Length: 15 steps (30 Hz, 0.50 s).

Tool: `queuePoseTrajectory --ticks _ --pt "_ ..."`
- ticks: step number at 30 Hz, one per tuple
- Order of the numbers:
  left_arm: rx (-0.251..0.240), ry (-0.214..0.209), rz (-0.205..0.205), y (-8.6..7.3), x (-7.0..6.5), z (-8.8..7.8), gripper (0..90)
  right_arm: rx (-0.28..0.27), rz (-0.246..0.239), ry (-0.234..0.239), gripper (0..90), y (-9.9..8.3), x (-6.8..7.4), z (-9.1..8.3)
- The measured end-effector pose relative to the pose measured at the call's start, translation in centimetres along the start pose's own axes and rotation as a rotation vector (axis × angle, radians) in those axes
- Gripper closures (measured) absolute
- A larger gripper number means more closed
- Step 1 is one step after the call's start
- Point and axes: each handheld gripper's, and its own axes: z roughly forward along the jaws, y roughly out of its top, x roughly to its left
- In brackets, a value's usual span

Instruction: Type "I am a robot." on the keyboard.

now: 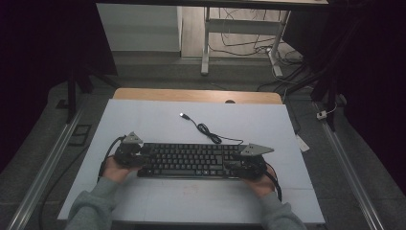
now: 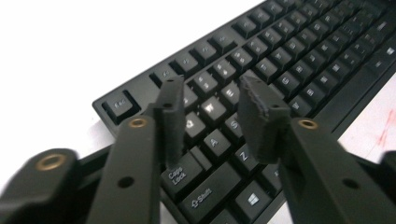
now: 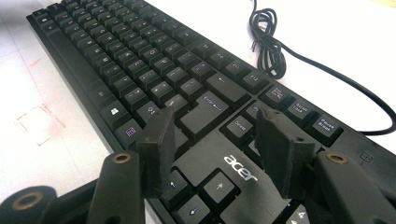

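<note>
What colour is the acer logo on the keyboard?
White, on the black keyboard; the acer logo is clearest in the right gripper view.

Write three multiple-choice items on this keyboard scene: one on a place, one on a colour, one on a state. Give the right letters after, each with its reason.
1. Where does the keyboard's cable lie?
A. on the table beyond the keyboard
B. across the keys
C. hanging off the near edge

2. What colour is the keyboard?
A. white
B. black
C. red

3. How do the jaws of the left gripper stand?
A. shut on a key
C. shut on the cable
B. open above the keys

Answers:
1. A: in the high view the cable runs off the keyboard's far side to a plug lying loose on the white table.
2. B: case and keys are black in every view.
3. B: the left gripper view shows a clear gap between them with keys visible through it; the right gripper is likewise open.
</note>
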Motion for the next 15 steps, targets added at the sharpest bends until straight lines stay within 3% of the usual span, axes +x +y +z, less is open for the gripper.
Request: queuePoseTrajectory --ticks 9,15 --pt "0.041 -0.003 0.035 -0.2 -0.16 0.61 88.1 0.006 -0.002 -0.002 48.5 -0.02 0.01 0.06" --pt "0.061 -0.005 0.046 -0.29 -0.31 1.0 88.9 0.007 -0.003 -0.002 48.5 -0.03 0.02 0.09"
